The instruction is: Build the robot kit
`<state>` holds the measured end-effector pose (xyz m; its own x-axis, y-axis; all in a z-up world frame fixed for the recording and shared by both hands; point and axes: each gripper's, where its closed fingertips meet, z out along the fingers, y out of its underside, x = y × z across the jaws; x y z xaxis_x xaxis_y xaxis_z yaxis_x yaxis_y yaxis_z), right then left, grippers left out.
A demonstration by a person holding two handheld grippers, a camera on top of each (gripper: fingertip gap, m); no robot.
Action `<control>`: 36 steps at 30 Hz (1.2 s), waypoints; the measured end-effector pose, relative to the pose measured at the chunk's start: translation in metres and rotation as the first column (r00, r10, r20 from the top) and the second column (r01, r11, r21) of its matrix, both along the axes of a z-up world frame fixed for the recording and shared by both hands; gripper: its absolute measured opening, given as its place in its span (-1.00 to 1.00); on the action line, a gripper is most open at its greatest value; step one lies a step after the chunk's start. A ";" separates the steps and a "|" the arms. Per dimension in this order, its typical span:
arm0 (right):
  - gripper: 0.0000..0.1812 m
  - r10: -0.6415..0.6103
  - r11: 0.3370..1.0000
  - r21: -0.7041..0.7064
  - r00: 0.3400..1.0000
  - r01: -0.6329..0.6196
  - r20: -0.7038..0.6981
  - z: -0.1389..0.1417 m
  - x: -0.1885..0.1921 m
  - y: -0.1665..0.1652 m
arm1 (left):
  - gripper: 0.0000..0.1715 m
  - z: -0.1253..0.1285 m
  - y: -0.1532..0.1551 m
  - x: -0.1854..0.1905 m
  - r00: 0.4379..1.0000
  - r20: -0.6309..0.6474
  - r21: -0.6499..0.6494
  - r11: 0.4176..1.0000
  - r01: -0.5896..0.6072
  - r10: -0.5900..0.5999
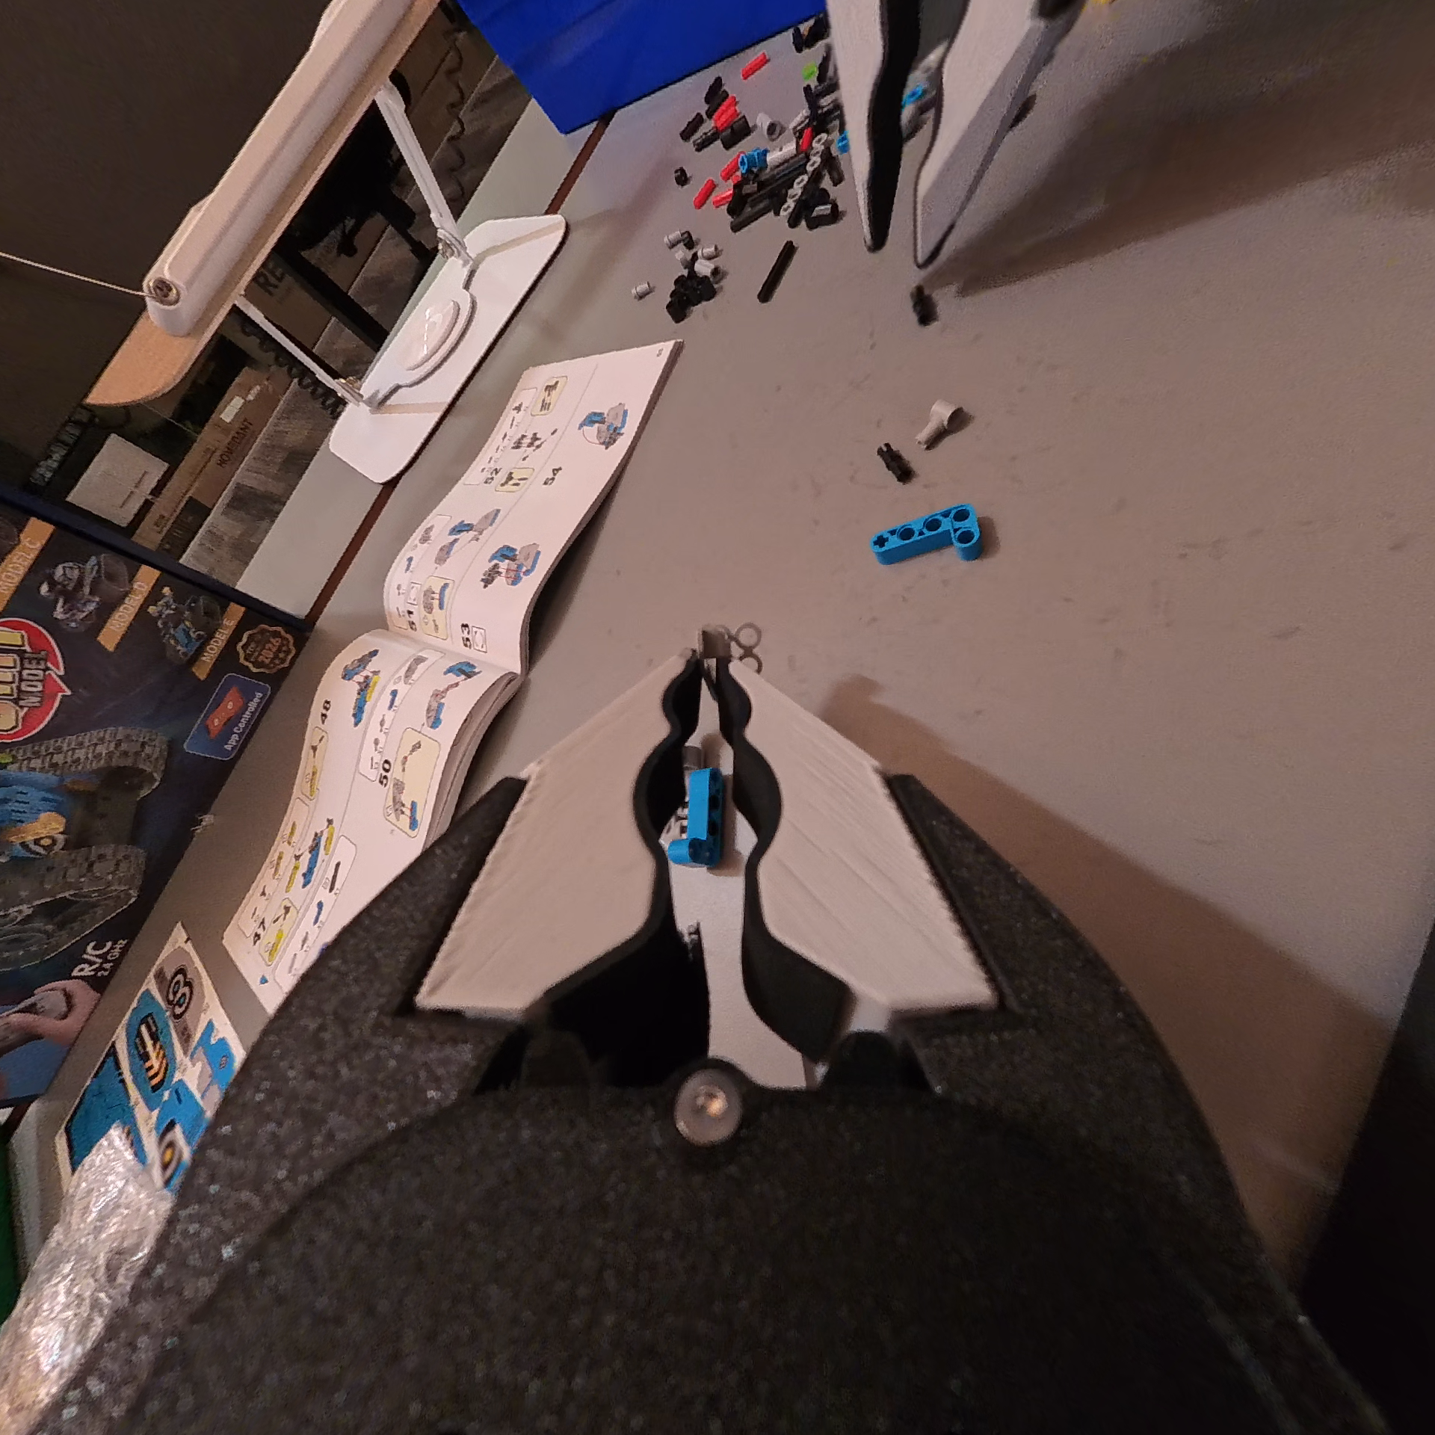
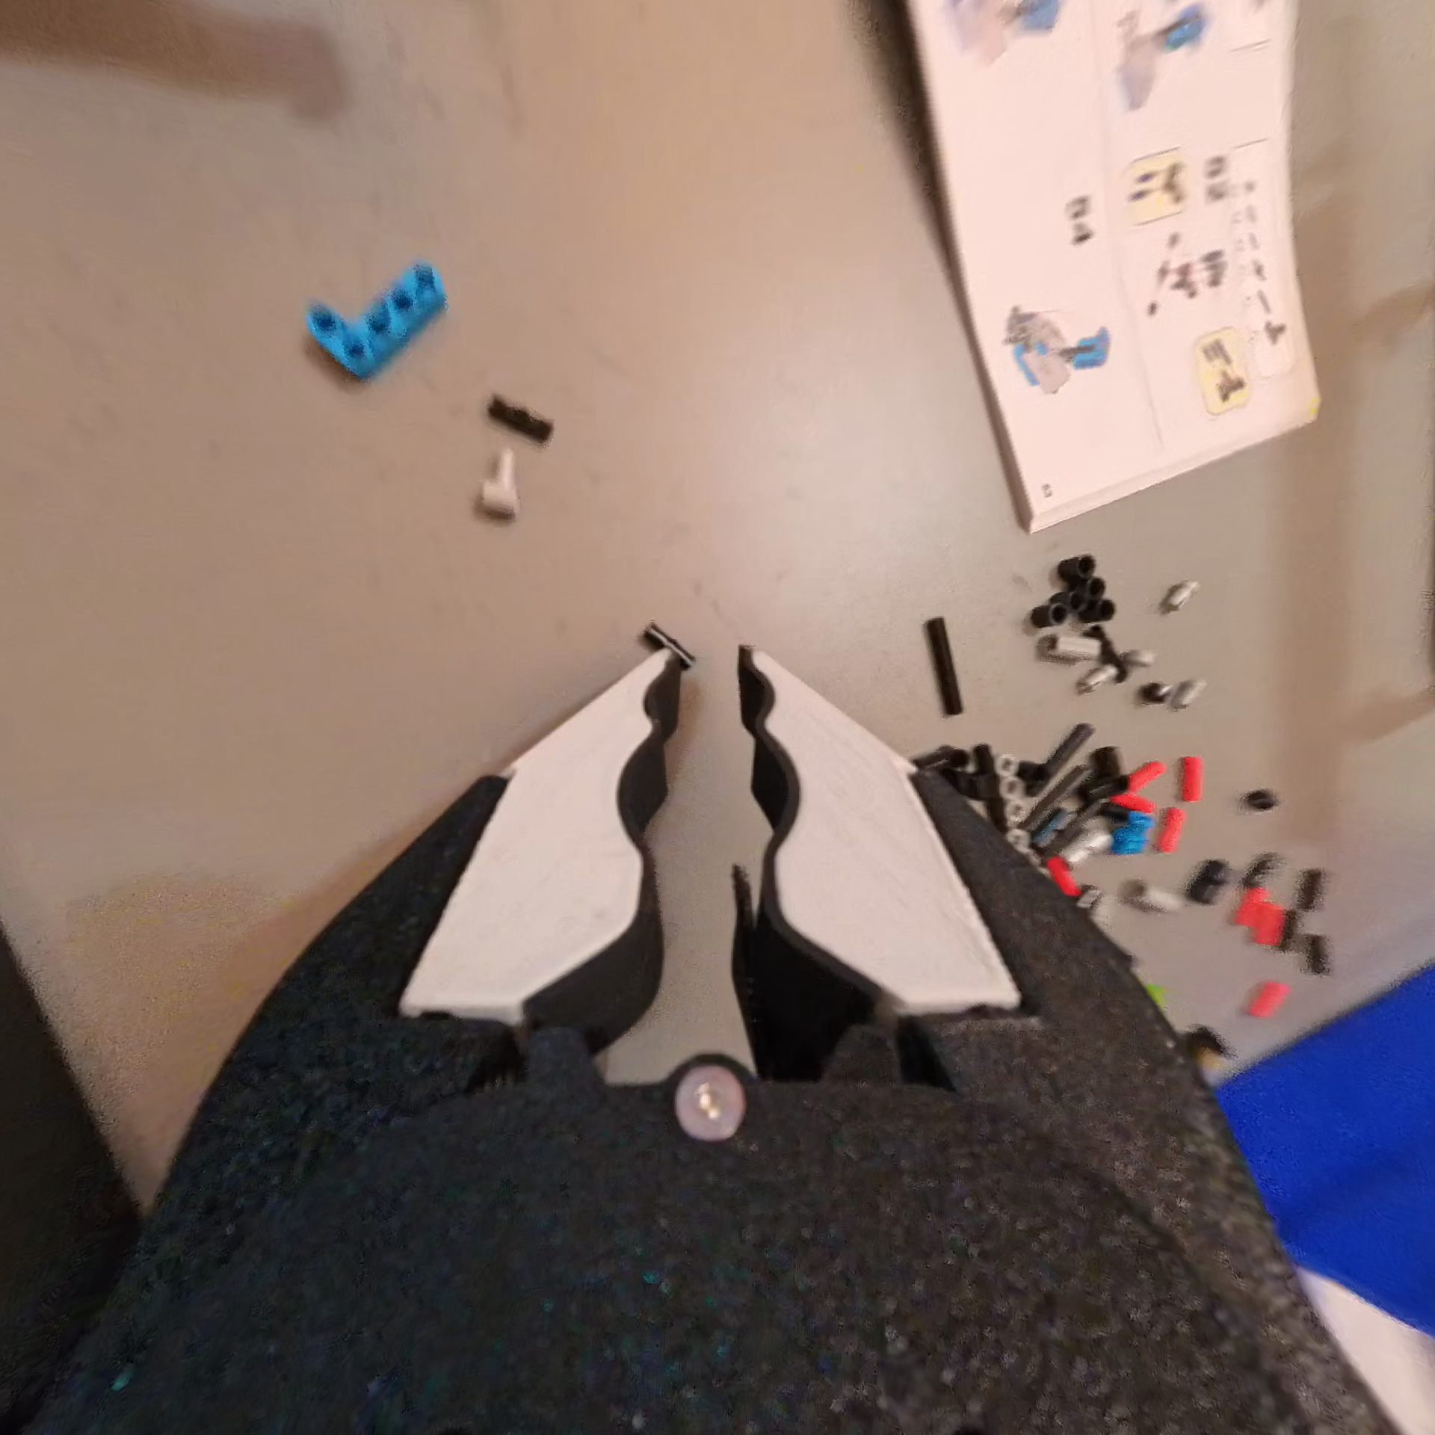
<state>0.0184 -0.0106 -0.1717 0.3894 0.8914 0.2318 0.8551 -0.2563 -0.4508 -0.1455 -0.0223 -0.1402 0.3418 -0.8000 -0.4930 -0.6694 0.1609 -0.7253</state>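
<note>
My left gripper [image 1: 710, 660] is shut on a small grey-and-blue building-block assembly: a grey piece [image 1: 726, 641] sticks out past the tips, and a blue L-shaped beam [image 1: 703, 815] shows in the gap behind them. It is held above the grey table [image 1: 1126, 699]. My right gripper [image 2: 708, 660] is open with a narrow gap, low over the table. A small black pin [image 2: 668, 644] lies right at its left fingertip. The right gripper also shows in the left wrist view [image 1: 901, 252], with that pin [image 1: 922, 304] just beyond it.
A loose blue L-beam [image 1: 928, 536] [image 2: 376, 318], a black pin [image 1: 894, 462] [image 2: 520, 418] and a grey connector [image 1: 939, 423] [image 2: 497, 485] lie on the table. There is a pile of small parts [image 1: 769, 163] [image 2: 1126, 815], an open instruction booklet [image 1: 466, 621] [image 2: 1110, 233], a white lamp base [image 1: 450, 349], the kit box [image 1: 101, 699] and a blue bin [image 2: 1335, 1149]. Some 15 cm of space lies between my two pairs of fingers.
</note>
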 end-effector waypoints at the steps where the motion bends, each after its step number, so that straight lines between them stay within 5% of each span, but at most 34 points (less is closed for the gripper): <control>1: -0.84 0.057 0.998 -0.006 0.993 -0.057 0.101 -0.004 0.002 0.000 | -0.97 0.000 0.000 0.000 1.000 0.000 0.003 1.000 0.000 0.000; 6: -0.85 0.333 0.941 -0.191 0.868 -0.280 0.370 -0.016 0.003 -0.015 | -0.96 0.000 0.000 -0.001 1.000 -0.003 0.006 1.000 -0.003 0.003; 11: -0.84 0.402 0.912 -0.278 0.789 -0.300 0.465 -0.003 0.000 -0.016 | -0.97 0.000 0.001 -0.001 1.000 -0.010 0.013 1.000 -0.005 0.005; 16: -0.80 0.363 0.910 -0.360 0.810 -0.203 0.461 -0.001 -0.008 -0.025 | -0.97 0.001 0.002 -0.003 1.000 -0.003 0.006 1.000 -0.016 0.016; 19: -0.82 0.431 0.900 -0.275 0.782 -0.338 0.449 0.000 -0.015 -0.009 | -0.97 0.002 0.000 -0.002 1.000 -0.002 0.010 1.000 -0.008 0.008; 24: -0.87 0.536 0.830 -0.261 0.835 -0.494 0.126 -0.004 -0.032 -0.013 | -0.97 0.001 -0.002 -0.001 1.000 -0.010 0.014 1.000 0.002 -0.002; 30: -0.86 0.462 0.803 -0.328 0.867 -0.498 -0.188 -0.006 -0.024 -0.021 | -0.96 -0.001 -0.002 -0.001 1.000 -0.019 0.014 1.000 0.006 -0.005; 36: -0.88 0.480 0.821 -0.266 0.863 -0.506 -0.160 -0.018 -0.025 -0.020 | -0.96 -0.003 -0.001 -0.002 1.000 -0.025 0.005 1.000 0.002 -0.002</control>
